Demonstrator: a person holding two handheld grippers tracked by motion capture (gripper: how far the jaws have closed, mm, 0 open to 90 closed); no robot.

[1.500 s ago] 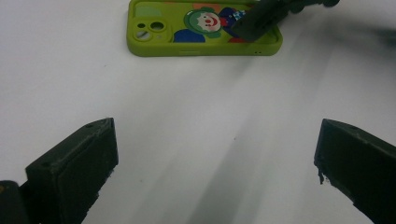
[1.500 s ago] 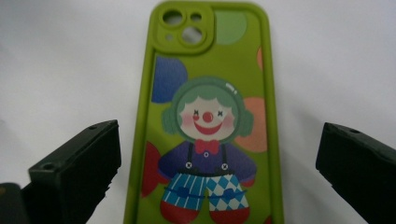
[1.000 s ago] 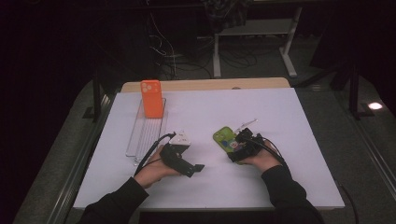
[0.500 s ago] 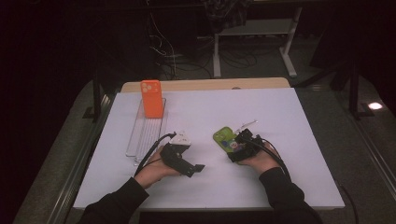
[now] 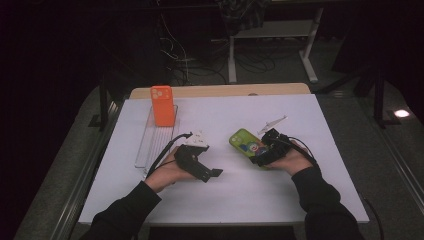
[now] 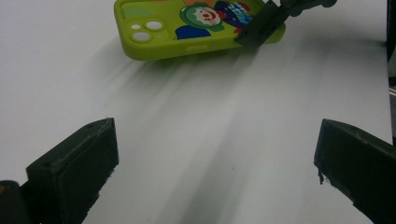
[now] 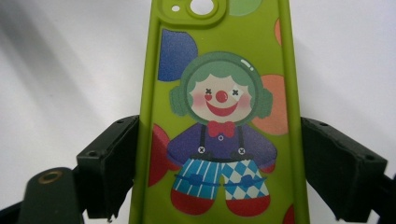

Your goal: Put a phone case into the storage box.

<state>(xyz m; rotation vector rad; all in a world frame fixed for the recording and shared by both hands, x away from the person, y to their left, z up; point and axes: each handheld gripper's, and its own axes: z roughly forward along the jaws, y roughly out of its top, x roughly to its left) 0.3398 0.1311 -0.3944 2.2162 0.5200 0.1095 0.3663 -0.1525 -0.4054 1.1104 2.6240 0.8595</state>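
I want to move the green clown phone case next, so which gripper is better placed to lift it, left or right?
Right. The right gripper already has its jaws on both long edges of the green clown phone case. The left gripper stands open over bare table, apart from the case.

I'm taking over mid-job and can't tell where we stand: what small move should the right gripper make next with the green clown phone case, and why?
Probably lift it a little higher. The right gripper has its jaws pressed on both long edges of the green clown case, which the left gripper view shows tilted with one end up. The left gripper is open and bare, and the orange case stands in the clear tray.
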